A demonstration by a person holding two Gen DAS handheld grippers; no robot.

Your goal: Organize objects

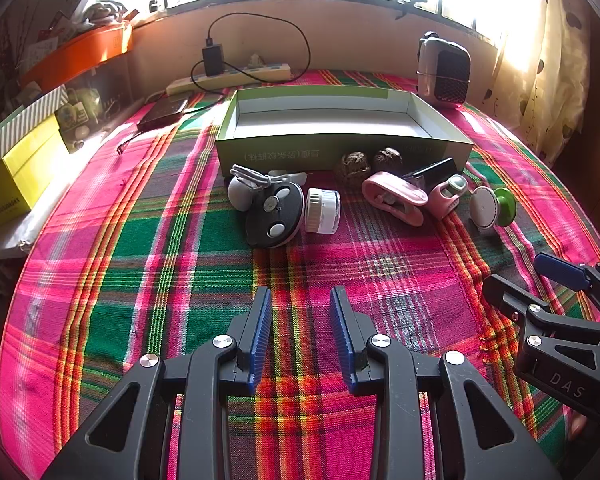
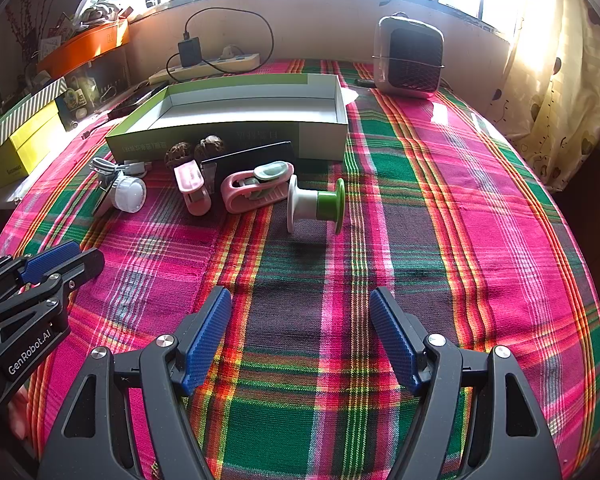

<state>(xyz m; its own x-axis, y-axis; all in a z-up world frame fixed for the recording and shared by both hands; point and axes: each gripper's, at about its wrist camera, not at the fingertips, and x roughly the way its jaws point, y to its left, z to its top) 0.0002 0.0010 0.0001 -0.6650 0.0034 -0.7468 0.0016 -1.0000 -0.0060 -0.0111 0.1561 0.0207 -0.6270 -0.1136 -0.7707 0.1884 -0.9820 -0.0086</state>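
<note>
Two grippers held over a plaid cloth (image 2: 440, 208), left gripper (image 1: 301, 332) part spread with nothing between its pads, right gripper (image 2: 300, 332) spread wide and empty, small objects laid in a row just before an open green box (image 1: 340, 148), green-and-white spool (image 2: 316, 204) nearest the right gripper, box interior seen bare.

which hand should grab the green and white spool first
Right. The spool lies almost straight ahead of the right tool, whose jaws are wide open and empty; from the left tool it sits far off to the right.
</note>
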